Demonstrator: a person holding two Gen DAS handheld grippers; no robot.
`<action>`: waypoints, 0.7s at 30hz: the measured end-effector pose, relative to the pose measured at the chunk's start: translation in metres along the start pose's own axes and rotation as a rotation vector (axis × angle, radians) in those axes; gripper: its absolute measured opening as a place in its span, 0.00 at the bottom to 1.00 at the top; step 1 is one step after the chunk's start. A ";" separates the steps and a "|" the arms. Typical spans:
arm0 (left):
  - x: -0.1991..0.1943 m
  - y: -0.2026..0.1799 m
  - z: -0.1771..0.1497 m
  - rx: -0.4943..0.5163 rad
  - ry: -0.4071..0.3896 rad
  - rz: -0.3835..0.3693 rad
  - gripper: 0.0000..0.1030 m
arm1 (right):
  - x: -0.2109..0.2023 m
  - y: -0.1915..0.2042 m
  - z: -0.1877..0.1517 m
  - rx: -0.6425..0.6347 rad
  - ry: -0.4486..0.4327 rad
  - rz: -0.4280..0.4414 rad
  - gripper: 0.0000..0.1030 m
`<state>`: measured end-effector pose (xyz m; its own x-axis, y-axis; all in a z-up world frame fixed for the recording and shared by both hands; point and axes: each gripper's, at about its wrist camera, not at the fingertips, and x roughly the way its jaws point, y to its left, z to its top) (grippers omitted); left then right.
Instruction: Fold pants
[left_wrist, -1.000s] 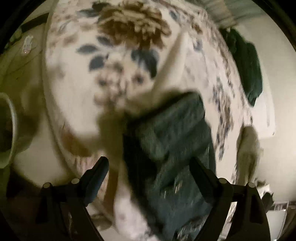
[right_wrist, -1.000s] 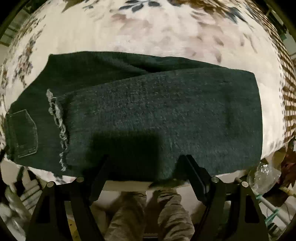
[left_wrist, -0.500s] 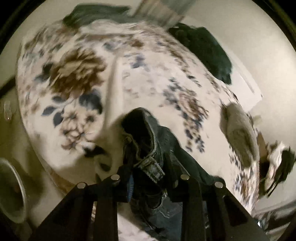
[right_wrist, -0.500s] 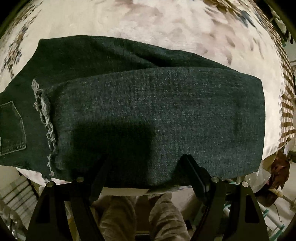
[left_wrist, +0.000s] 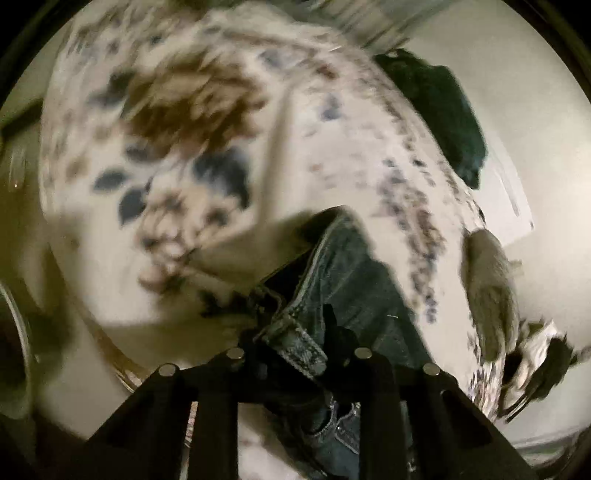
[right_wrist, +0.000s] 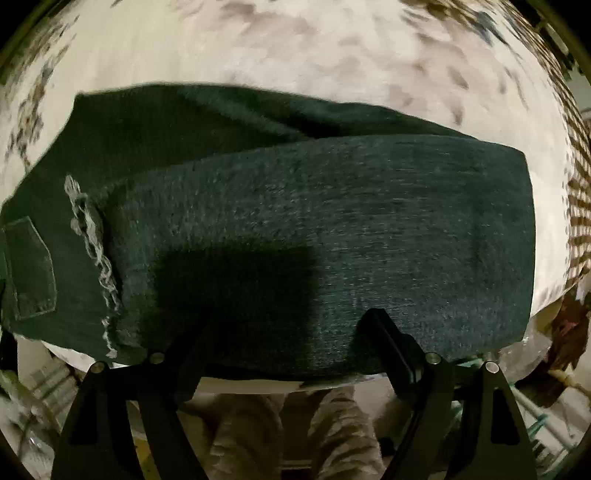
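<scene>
Dark denim pants (right_wrist: 314, 221) lie folded lengthwise on a floral bedspread (right_wrist: 258, 48), with a frayed hem (right_wrist: 92, 240) over the seat and a back pocket (right_wrist: 29, 266) at the left. My right gripper (right_wrist: 288, 332) is open just above the near edge of the pants. My left gripper (left_wrist: 299, 354) is shut on the waistband of the pants (left_wrist: 295, 336) and holds it lifted off the bedspread (left_wrist: 177, 155). The view is blurred.
In the left wrist view a dark green garment (left_wrist: 443, 110) and a grey garment (left_wrist: 491, 295) lie at the bed's far side. A pale round container (left_wrist: 14, 350) stands at the left. The person's legs (right_wrist: 288, 435) show below the bed edge.
My left gripper closed on the waistband and has lifted it. The right gripper stayed open and shifted slightly over the pants.
</scene>
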<state>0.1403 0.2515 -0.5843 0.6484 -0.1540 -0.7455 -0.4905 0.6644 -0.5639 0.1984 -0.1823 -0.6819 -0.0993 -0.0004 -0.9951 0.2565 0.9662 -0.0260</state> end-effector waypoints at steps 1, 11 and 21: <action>-0.010 -0.015 -0.001 0.037 -0.016 -0.005 0.18 | -0.006 -0.006 0.001 0.012 -0.011 0.006 0.82; -0.084 -0.199 -0.063 0.398 -0.034 -0.157 0.17 | -0.042 -0.086 -0.006 0.118 -0.090 0.090 0.82; -0.026 -0.330 -0.257 0.762 0.204 -0.181 0.17 | -0.060 -0.237 -0.022 0.277 -0.137 0.114 0.82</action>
<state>0.1352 -0.1517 -0.4703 0.5246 -0.3886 -0.7575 0.1916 0.9208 -0.3397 0.1230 -0.4053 -0.6137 0.0703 0.0510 -0.9962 0.5118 0.8554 0.0799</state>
